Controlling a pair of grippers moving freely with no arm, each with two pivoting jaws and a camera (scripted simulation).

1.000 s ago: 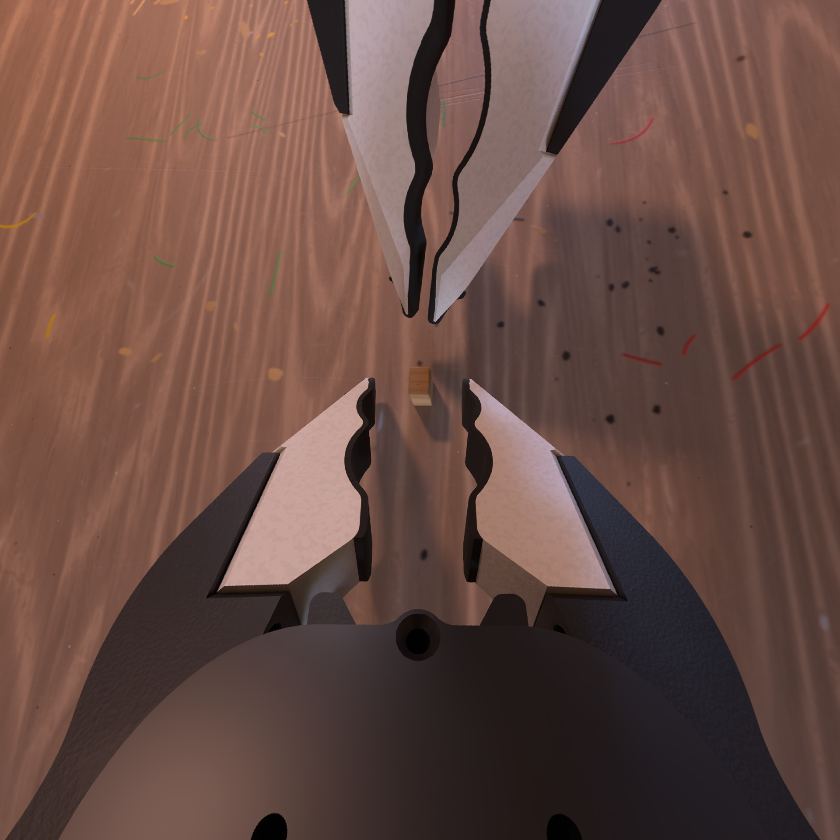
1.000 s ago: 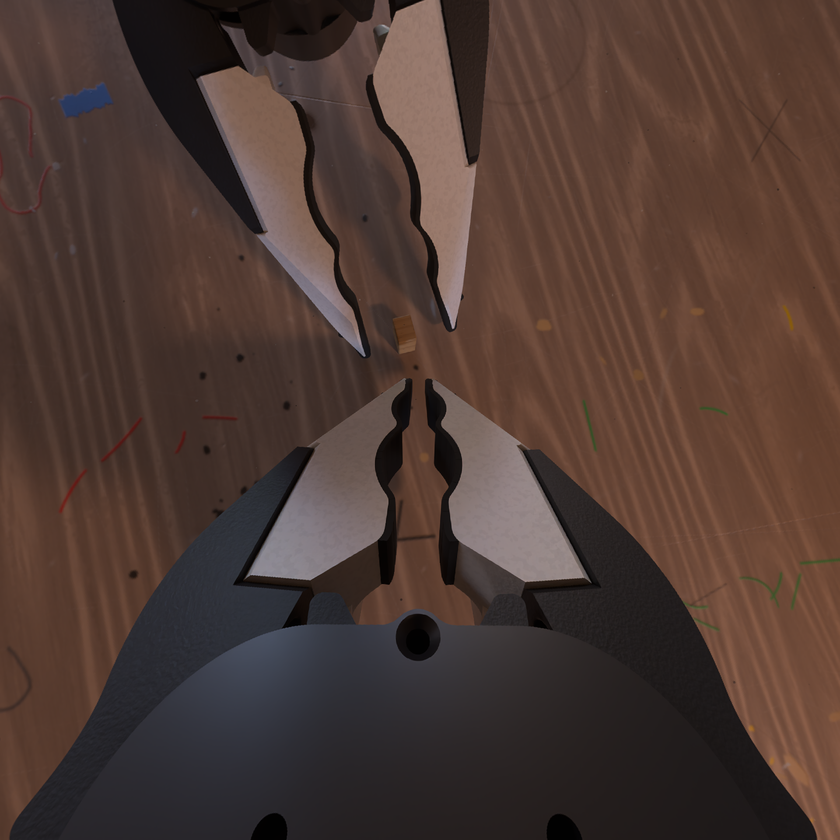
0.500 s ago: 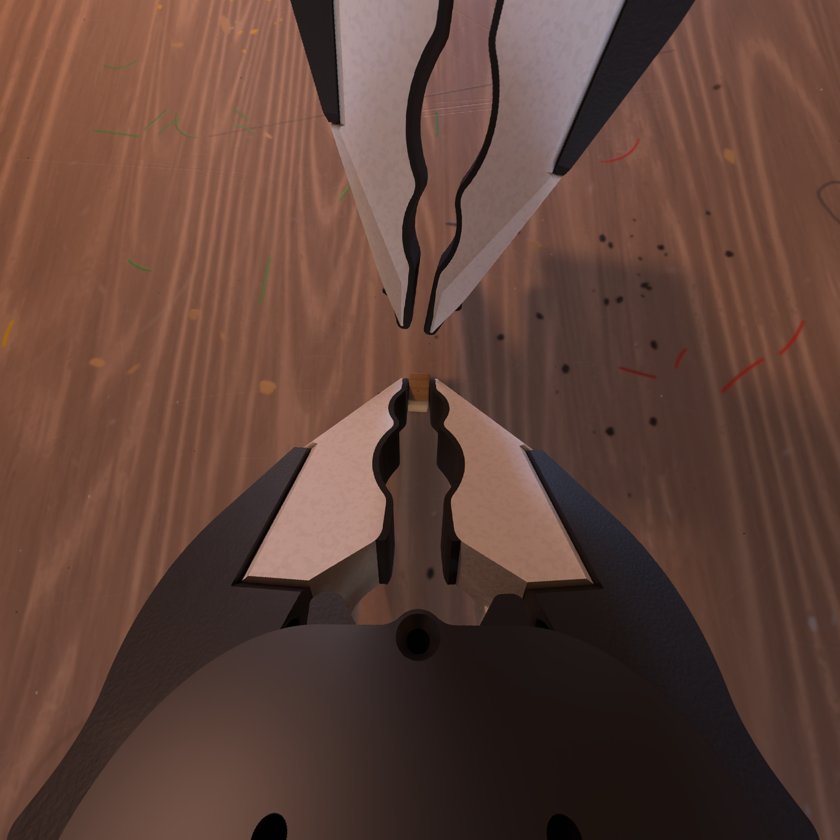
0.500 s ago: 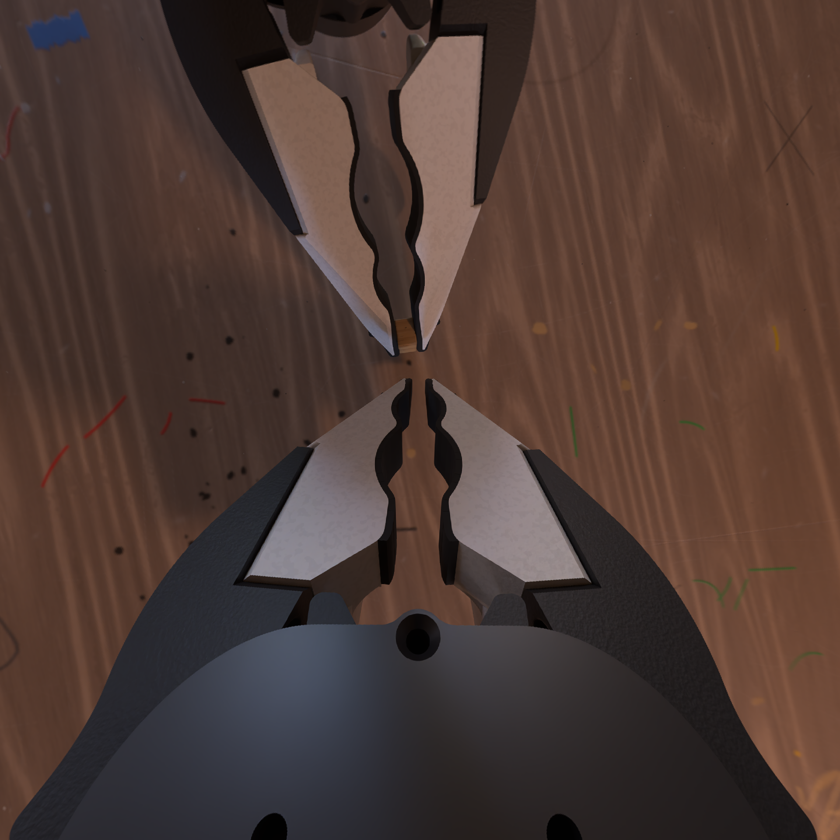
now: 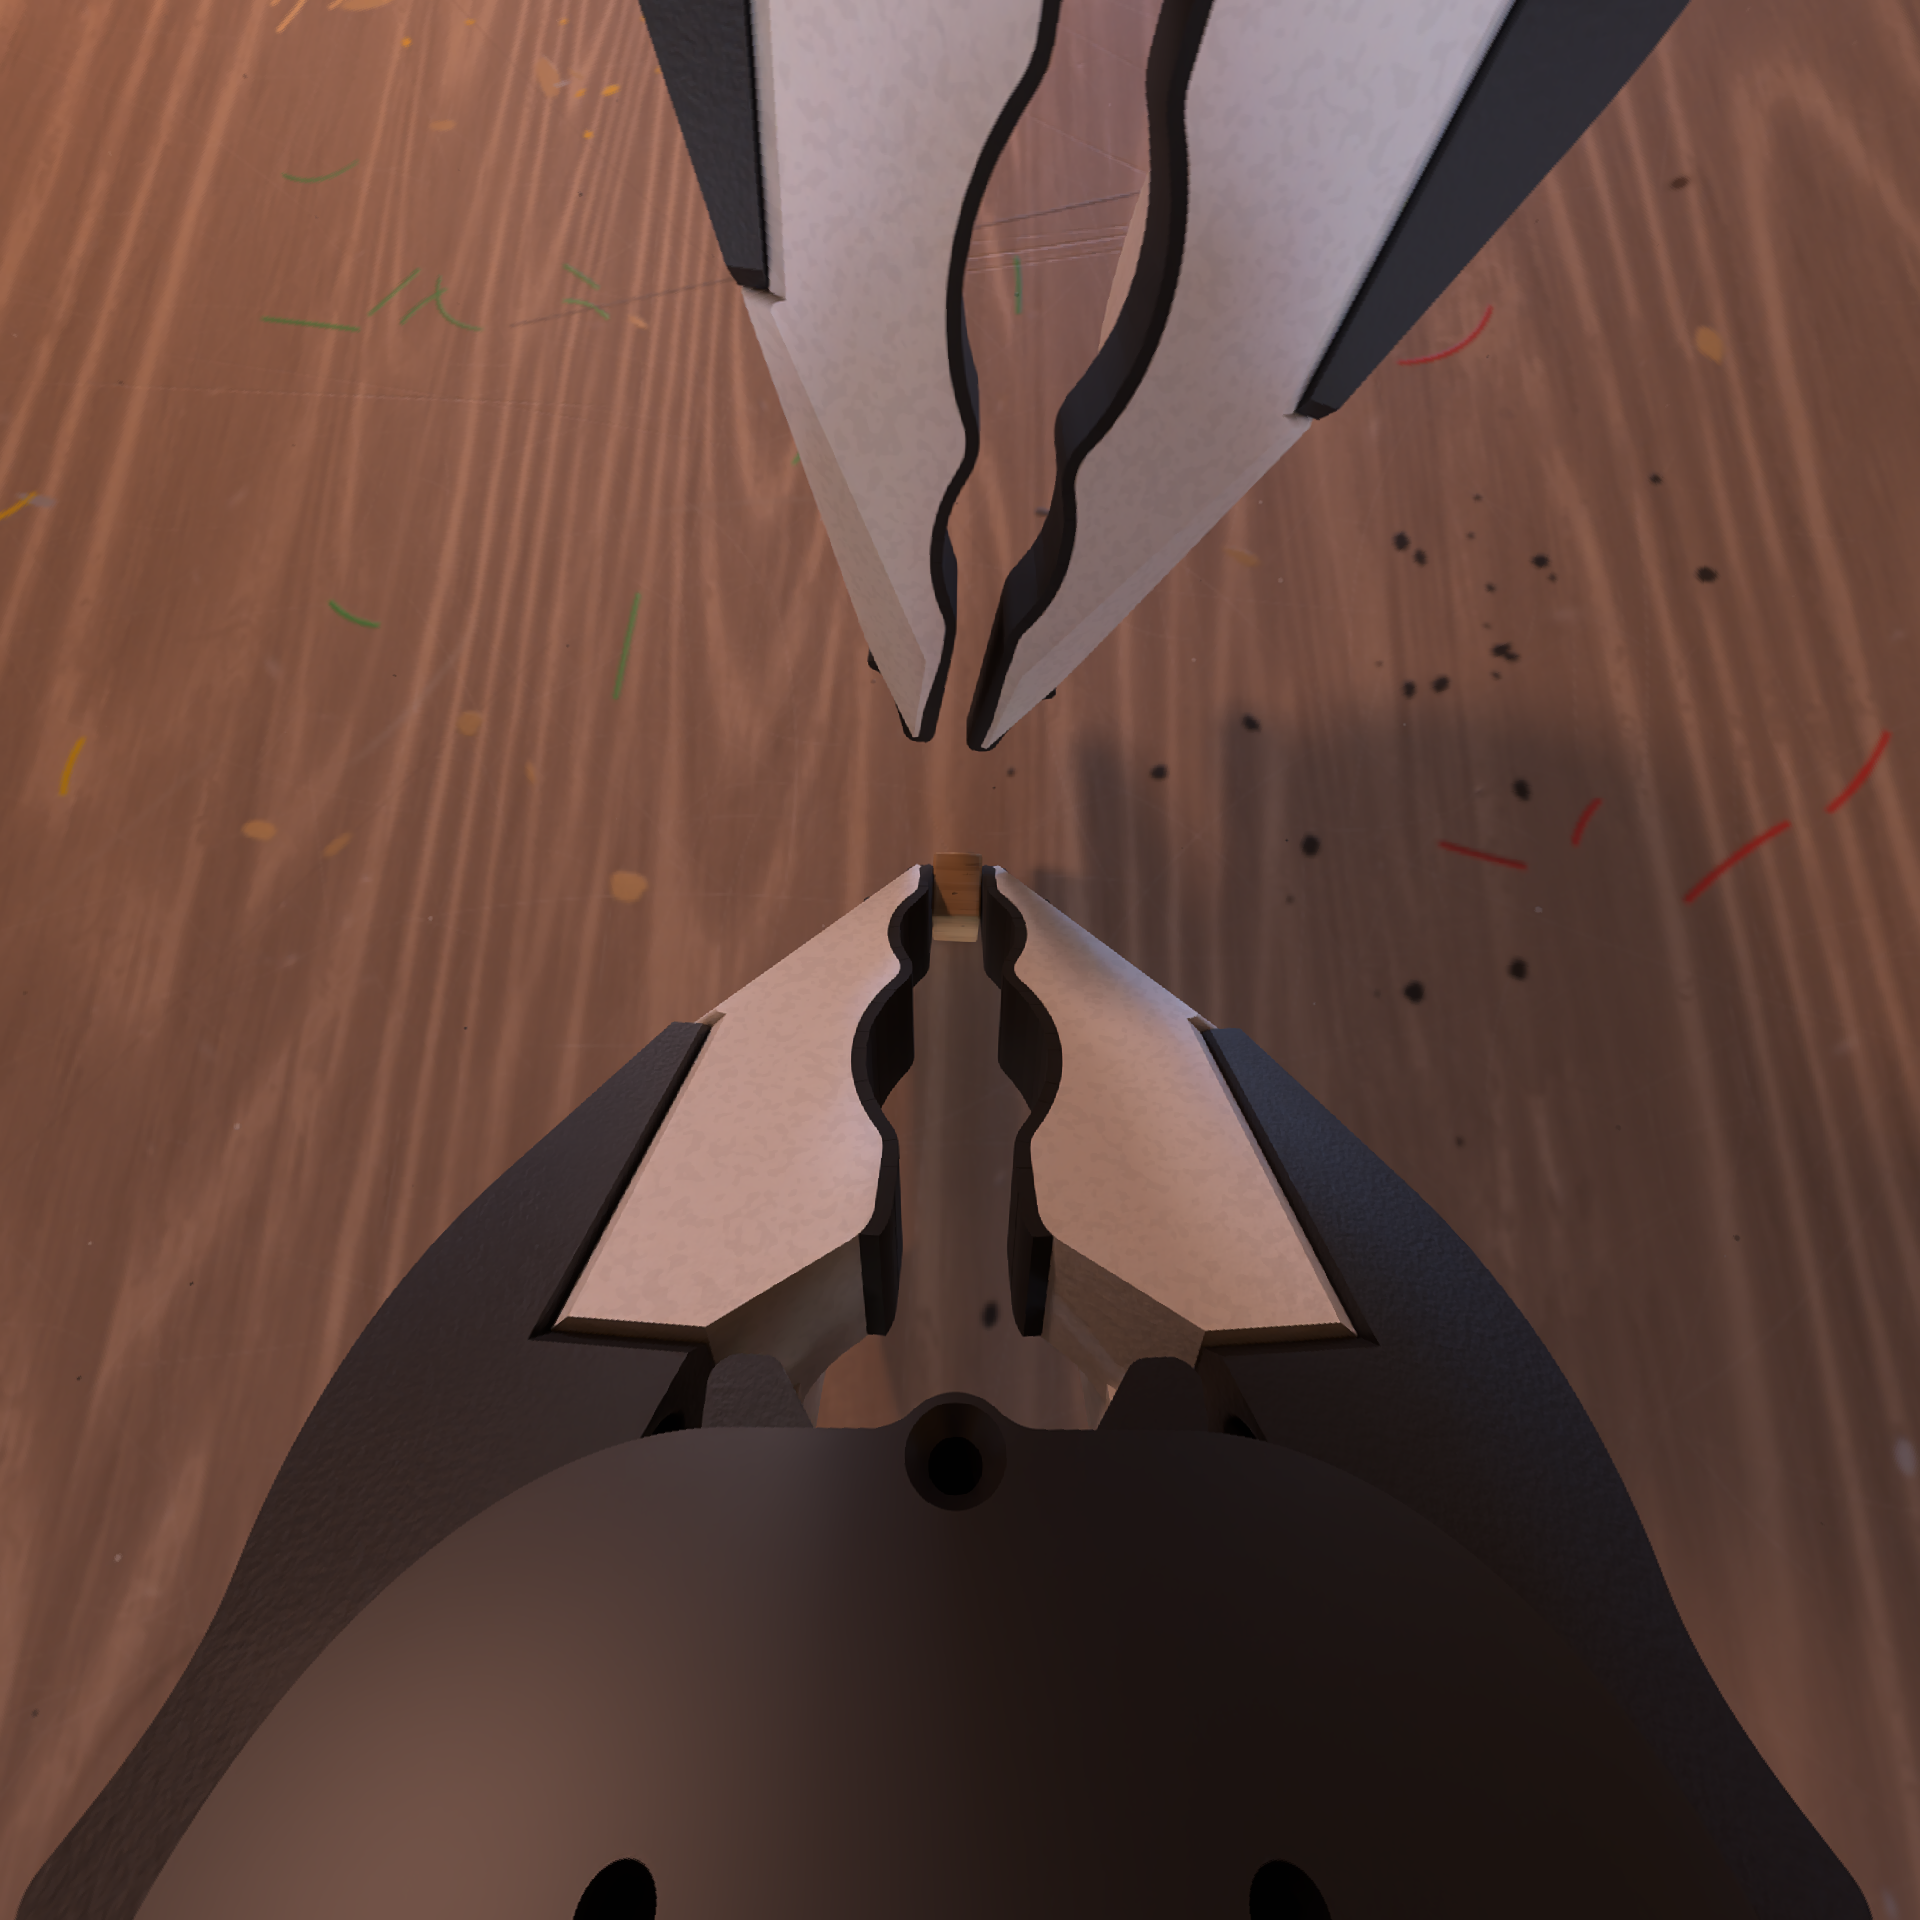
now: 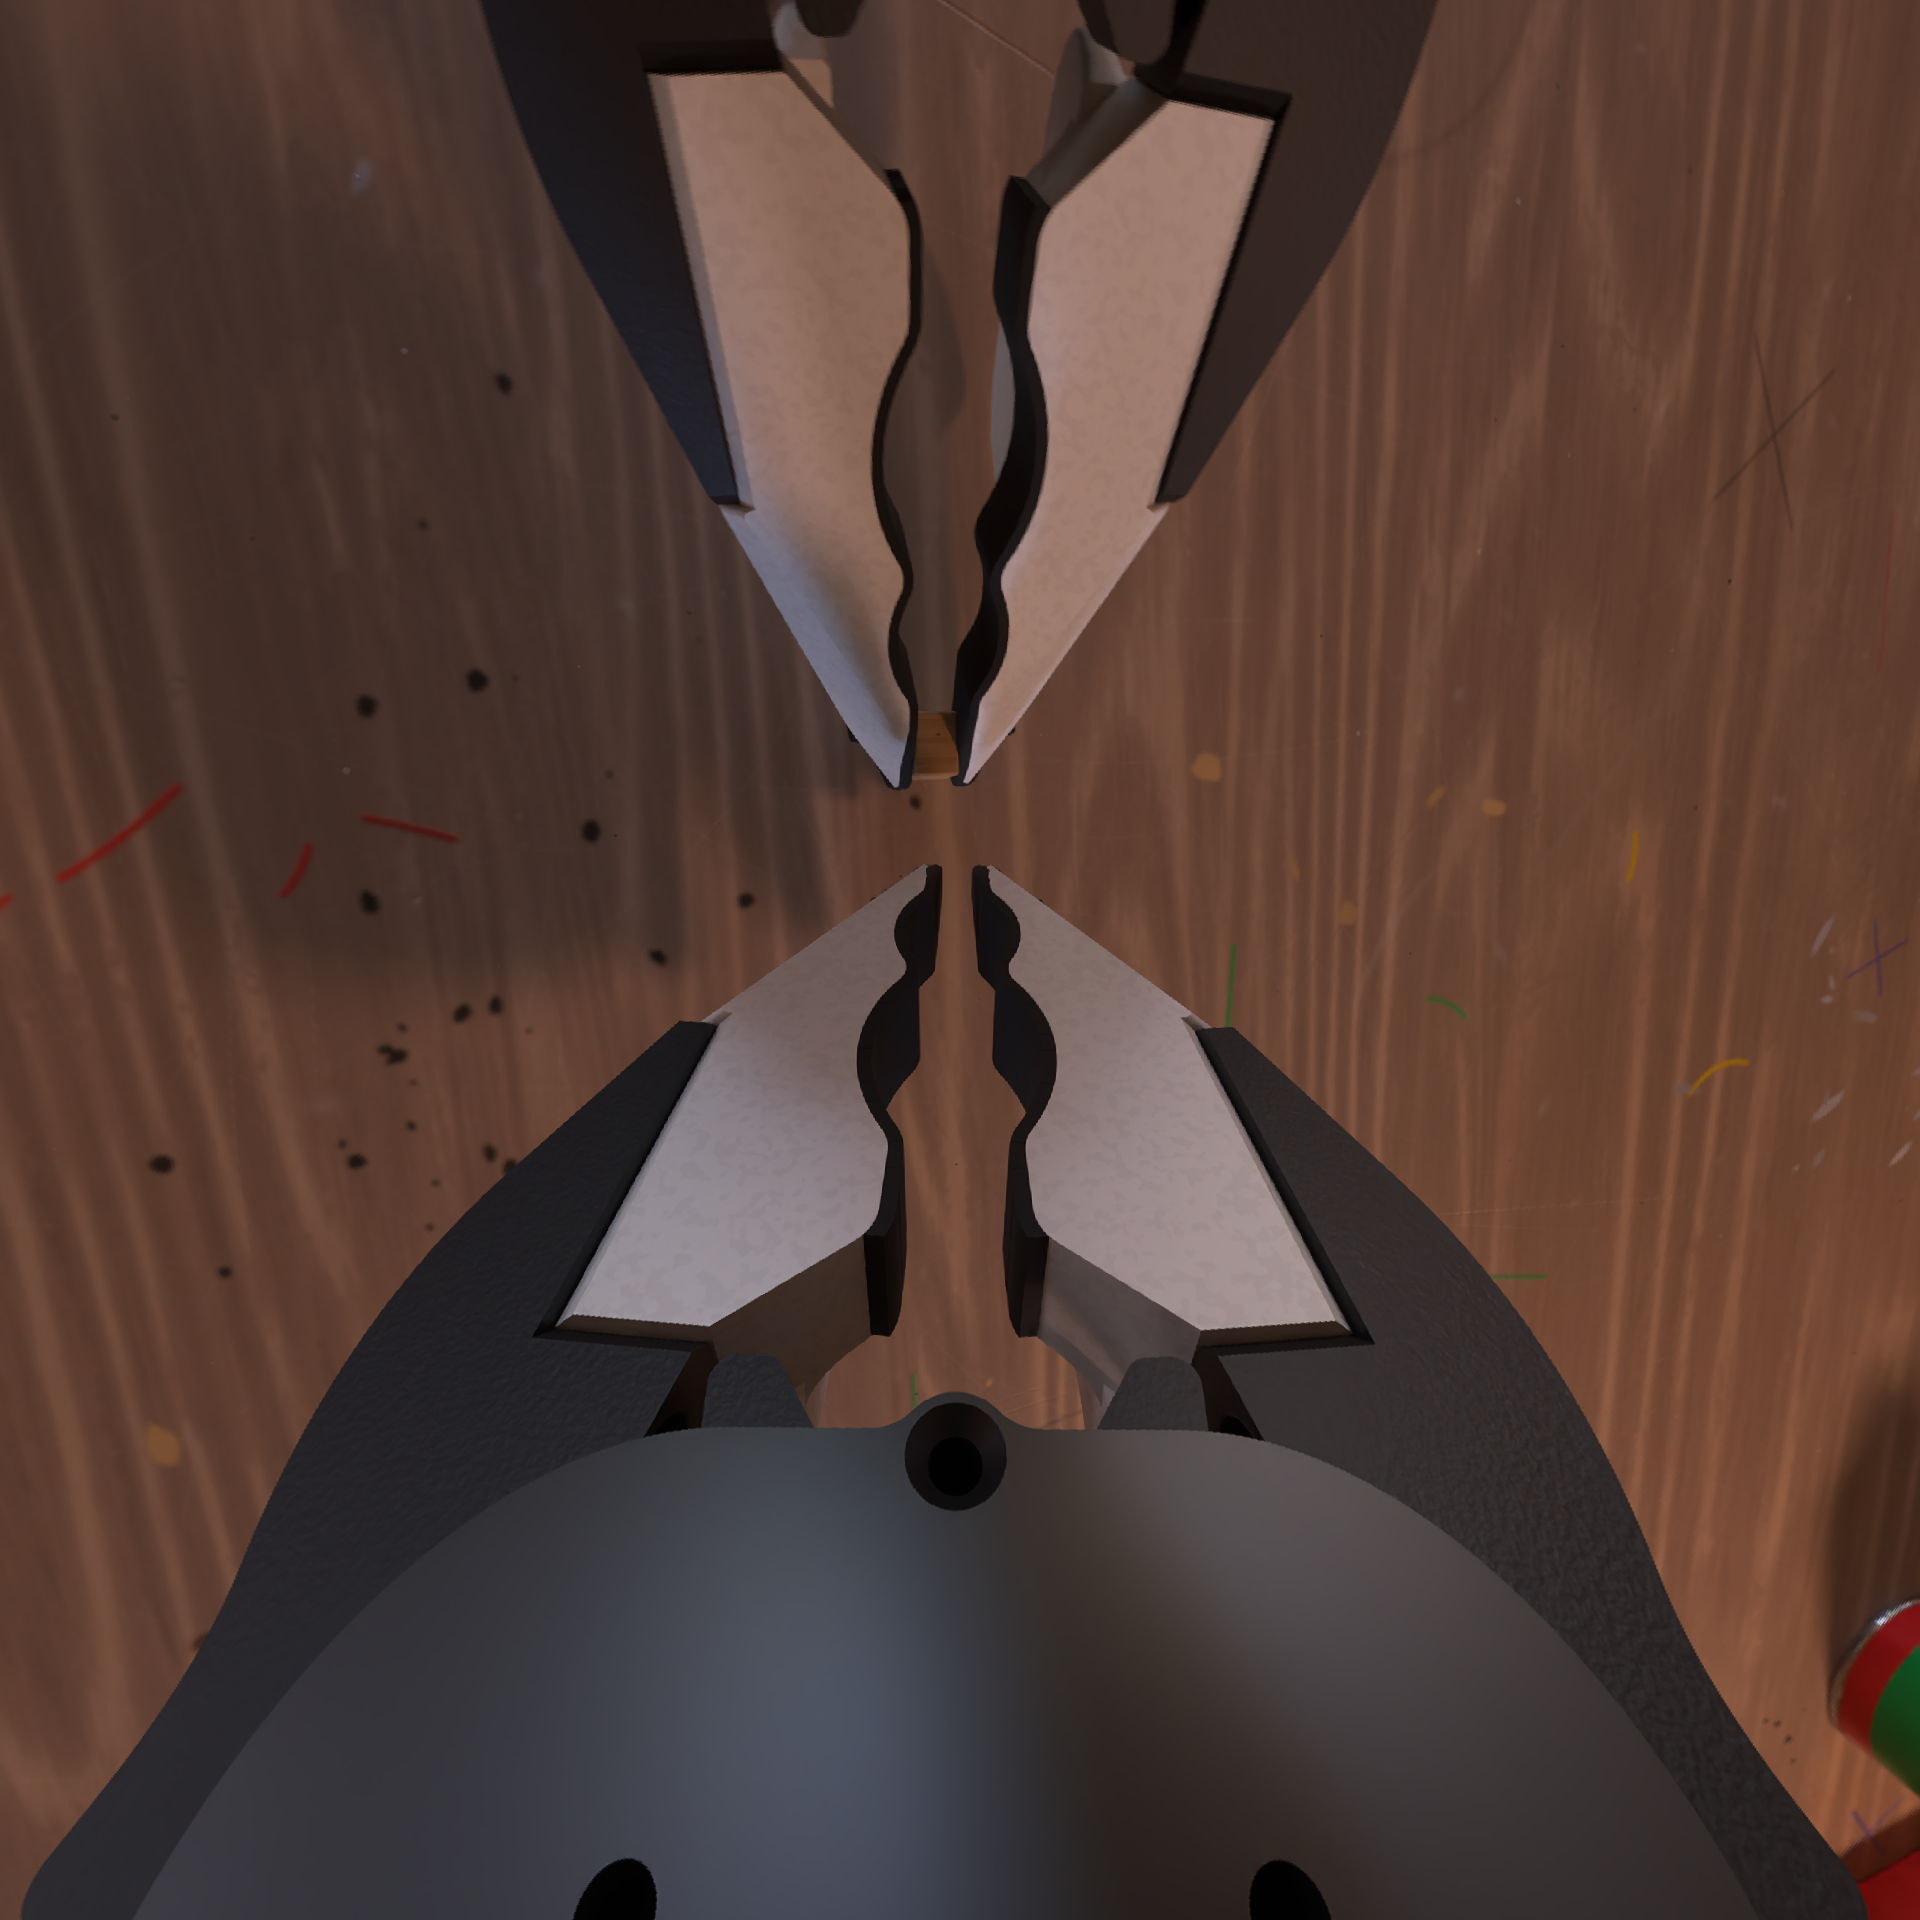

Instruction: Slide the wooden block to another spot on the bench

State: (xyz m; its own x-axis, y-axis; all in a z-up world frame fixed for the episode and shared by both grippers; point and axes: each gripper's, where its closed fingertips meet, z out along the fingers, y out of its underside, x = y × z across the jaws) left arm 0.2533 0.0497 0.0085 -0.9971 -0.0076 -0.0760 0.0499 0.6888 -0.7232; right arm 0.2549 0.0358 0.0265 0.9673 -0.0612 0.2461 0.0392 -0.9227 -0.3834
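A small wooden block (image 5: pixel 957 898) sits on the brown wooden bench (image 5: pixel 416 935), pinched between the tips of my left gripper (image 5: pixel 957 883), which is shut on it. In the right wrist view the same block (image 6: pixel 934 750) shows between the left gripper's tips (image 6: pixel 932 777) at top centre. My right gripper (image 6: pixel 955 871) is shut with only a thin slit between its tips, empty, facing the left gripper tip to tip a short way from the block. It shows in the left wrist view (image 5: pixel 951 740) above the block.
Black specks (image 5: pixel 1455 665), red strands (image 5: pixel 1735 862) and green strands (image 5: pixel 353 312) lie on the bench. A red and green round object (image 6: pixel 1891 1704) sits at the lower right edge of the right wrist view.
My left gripper closed on the block, from open around it one second ago. Both grippers have drifted over the bench, still facing each other. The red and green object came into the right wrist view.
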